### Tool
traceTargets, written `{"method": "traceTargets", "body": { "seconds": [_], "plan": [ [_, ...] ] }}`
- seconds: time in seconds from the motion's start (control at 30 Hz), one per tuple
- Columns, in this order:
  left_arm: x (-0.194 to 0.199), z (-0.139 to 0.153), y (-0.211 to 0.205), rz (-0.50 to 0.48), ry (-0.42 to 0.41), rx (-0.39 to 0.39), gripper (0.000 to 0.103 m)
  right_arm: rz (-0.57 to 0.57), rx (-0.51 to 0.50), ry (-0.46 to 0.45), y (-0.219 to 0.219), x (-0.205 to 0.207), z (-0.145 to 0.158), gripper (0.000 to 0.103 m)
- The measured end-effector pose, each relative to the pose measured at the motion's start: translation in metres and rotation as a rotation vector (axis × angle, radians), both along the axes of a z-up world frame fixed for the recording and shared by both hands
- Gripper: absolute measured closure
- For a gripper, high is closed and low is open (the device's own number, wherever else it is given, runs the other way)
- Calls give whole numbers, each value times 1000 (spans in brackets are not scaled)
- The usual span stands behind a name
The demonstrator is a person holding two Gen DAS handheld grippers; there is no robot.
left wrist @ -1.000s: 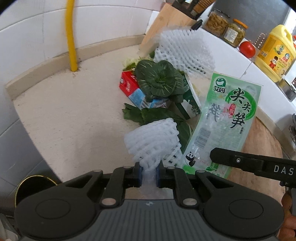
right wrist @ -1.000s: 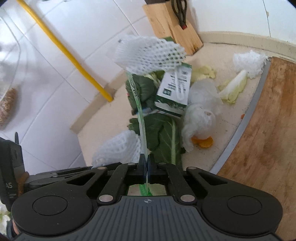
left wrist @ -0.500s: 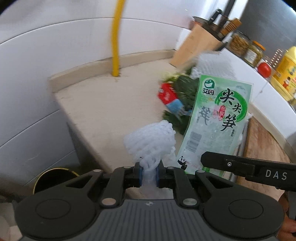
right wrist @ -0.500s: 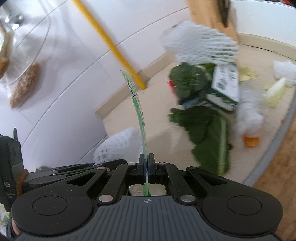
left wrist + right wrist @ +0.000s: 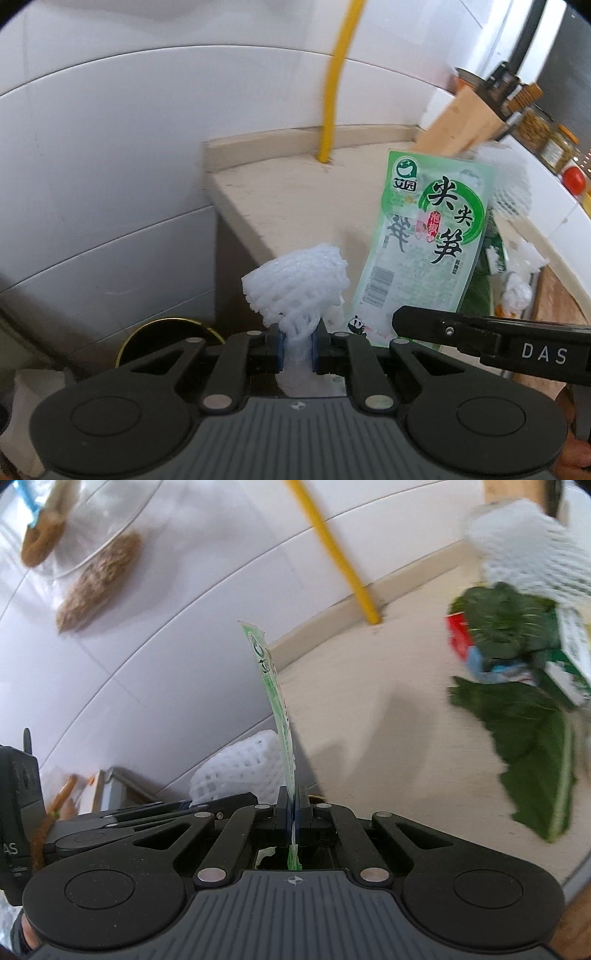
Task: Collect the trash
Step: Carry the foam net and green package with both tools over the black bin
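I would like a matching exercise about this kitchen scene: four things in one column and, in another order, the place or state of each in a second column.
Things:
1. white foam net
2. green food packet
3. yellow pipe
4. large green leaf

Places or states:
A. lying flat on the counter
B. pinched in the left gripper
C. standing upright against the tiled wall
D. pinched by one edge in the right gripper

Pairs: 1-B, 2-D, 3-C, 4-A
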State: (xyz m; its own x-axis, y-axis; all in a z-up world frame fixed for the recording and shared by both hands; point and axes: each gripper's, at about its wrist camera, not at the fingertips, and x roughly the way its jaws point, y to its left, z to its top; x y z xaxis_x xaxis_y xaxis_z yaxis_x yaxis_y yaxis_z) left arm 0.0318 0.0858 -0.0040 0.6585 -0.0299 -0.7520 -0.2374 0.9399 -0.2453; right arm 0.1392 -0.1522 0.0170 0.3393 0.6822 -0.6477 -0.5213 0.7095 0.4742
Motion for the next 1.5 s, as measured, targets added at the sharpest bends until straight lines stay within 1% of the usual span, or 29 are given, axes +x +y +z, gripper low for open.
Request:
{"method": "traceTargets", "body": {
  "seconds": [0.27, 0.77, 0.93, 1.5],
  "plan": [
    [-15, -3, 23, 82, 3, 8, 94, 100, -7, 6, 40, -5, -1, 100],
    [-17, -4, 28, 190, 44, 11, 94, 216, -39, 36, 88, 0, -15, 100],
    [-16, -6, 28, 217, 63, 12, 94, 243, -57, 54, 99, 4, -23, 100],
    [-9, -33, 34, 286, 127, 25, 94, 289, -118, 96, 124, 11, -49, 100]
  ]
}}
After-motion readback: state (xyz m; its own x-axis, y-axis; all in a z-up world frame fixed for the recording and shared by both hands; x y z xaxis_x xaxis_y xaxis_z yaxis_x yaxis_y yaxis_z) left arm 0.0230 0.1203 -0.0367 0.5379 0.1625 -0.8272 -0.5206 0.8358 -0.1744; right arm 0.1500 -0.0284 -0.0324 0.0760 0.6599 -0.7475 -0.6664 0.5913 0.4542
